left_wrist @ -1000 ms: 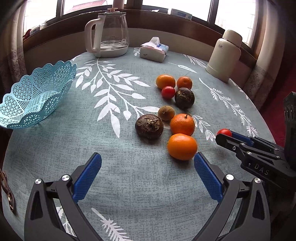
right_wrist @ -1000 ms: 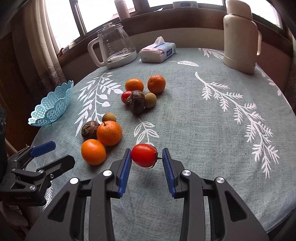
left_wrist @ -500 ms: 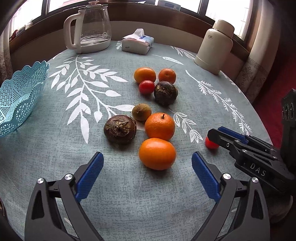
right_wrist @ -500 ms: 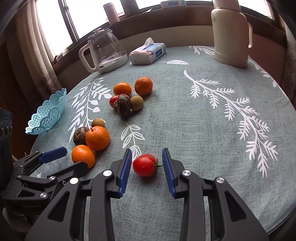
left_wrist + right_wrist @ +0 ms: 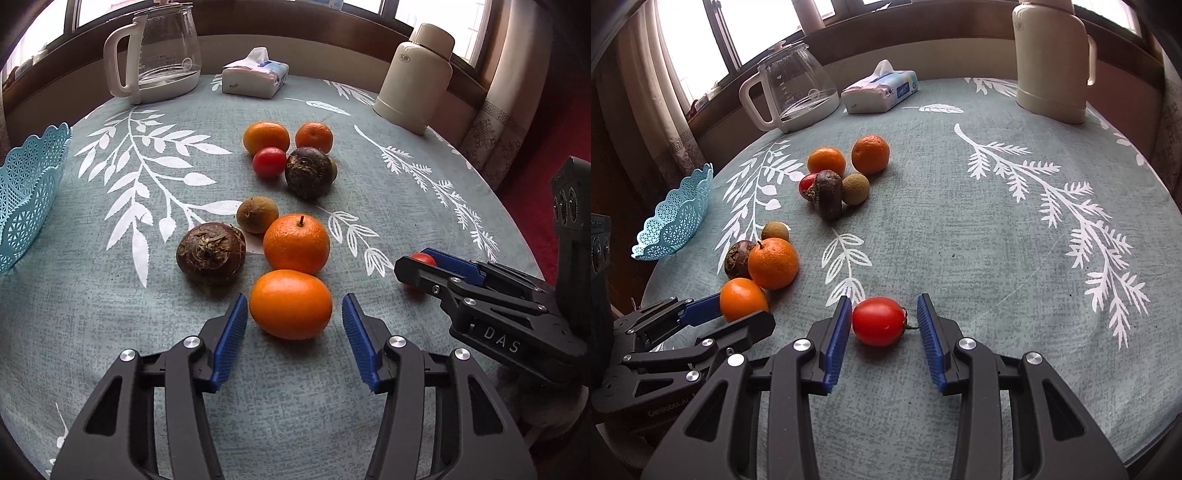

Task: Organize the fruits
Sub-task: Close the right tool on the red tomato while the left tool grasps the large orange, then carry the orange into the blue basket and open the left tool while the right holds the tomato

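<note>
Leaf-printed tablecloth [image 5: 110, 295] fills the left wrist view, where the left gripper [image 5: 291, 326] has narrowed around the nearest orange [image 5: 291, 303], pads not yet touching; the basket [image 5: 26, 199] waits at nine o'clock. Right wrist view: the right gripper [image 5: 882, 332] has parted (a release, seemingly), the tomato [image 5: 879, 320] resting between its jaws on the cloth.

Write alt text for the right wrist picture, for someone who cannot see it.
An open two-finger gripper with blue pads brackets a red tomato on a leaf-print tablecloth. To the left, a second gripper surrounds an orange, with more fruit and a blue basket beyond.
</note>
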`<state>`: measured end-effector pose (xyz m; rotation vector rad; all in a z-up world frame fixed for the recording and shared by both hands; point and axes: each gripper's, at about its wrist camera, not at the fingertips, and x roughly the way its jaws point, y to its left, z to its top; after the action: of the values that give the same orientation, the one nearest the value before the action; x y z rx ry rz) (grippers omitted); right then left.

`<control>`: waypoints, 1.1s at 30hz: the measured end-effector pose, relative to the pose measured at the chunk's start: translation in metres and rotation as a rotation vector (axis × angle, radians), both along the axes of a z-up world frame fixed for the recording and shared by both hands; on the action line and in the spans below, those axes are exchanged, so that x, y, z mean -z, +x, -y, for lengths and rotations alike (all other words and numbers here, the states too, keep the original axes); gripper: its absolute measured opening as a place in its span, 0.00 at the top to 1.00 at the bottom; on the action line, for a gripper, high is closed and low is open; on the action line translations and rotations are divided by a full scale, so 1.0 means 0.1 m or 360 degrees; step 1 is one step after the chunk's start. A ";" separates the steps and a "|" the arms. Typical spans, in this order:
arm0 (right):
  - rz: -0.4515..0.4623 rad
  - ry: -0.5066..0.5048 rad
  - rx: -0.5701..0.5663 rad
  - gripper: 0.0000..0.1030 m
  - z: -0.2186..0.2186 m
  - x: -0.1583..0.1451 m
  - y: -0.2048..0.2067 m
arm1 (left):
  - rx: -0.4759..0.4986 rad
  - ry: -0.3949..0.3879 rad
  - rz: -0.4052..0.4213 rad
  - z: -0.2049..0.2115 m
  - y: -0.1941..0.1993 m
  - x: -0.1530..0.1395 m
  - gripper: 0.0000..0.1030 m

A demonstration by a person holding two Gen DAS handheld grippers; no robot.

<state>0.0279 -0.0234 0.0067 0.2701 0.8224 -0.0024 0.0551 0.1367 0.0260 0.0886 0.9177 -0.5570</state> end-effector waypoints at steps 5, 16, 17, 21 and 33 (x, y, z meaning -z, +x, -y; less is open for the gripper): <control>-0.0008 -0.0050 -0.0017 0.62 -0.04 0.00 0.00 | -0.0018 -0.0008 0.0009 -0.03 -0.01 0.00 0.58; 0.0026 -0.0078 -0.0015 0.72 -0.05 -0.05 -0.04 | -0.0031 -0.0037 0.0045 -0.07 -0.07 -0.05 0.58; 0.0035 -0.0073 -0.0014 0.72 -0.04 -0.06 -0.05 | -0.0032 -0.0041 0.0050 -0.08 -0.08 -0.06 0.58; 0.0051 -0.0073 -0.0003 0.72 -0.04 -0.08 -0.07 | -0.0035 -0.0056 0.0072 -0.11 -0.12 -0.11 0.58; 0.0131 0.0010 0.0015 0.72 -0.03 -0.19 -0.18 | -0.0220 -0.0108 0.0215 -0.55 -0.06 -0.45 0.58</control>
<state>0.0101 -0.0204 0.0253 0.2781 0.7394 0.0027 0.0493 0.1922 0.0707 0.0014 0.7663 -0.4476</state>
